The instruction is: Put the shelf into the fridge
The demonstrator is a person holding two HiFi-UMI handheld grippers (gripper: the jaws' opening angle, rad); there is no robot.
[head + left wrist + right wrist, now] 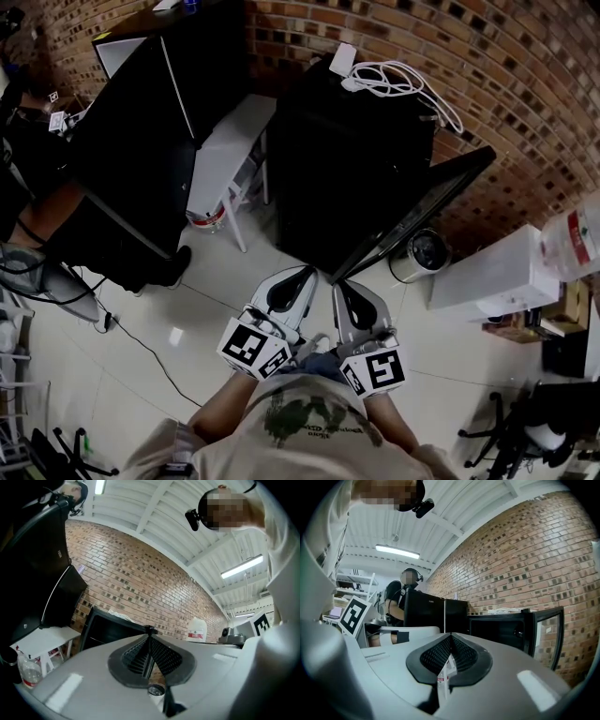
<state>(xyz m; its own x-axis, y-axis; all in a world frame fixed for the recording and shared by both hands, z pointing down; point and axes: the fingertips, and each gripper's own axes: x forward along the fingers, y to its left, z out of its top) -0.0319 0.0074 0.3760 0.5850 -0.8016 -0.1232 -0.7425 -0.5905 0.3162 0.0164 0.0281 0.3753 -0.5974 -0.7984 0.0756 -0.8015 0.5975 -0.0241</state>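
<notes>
A small black fridge (347,159) stands on the floor ahead of me, its glass door (412,216) swung open to the right. It also shows in the left gripper view as the fridge (108,630) and in the right gripper view as the fridge (497,630) with its door (546,634). No shelf shows in any view. Both grippers are held close to my body, side by side and short of the fridge. The left gripper (302,274) (150,631) is shut with nothing in it. The right gripper (342,286) (450,635) is likewise shut and holds nothing.
A coiled white cable (394,80) lies on the fridge top. Left of the fridge are a white side table (230,141) with a plastic bottle (211,217) under it and a tall black cabinet (141,141). A round metal appliance (422,253) and a white box (497,277) sit right.
</notes>
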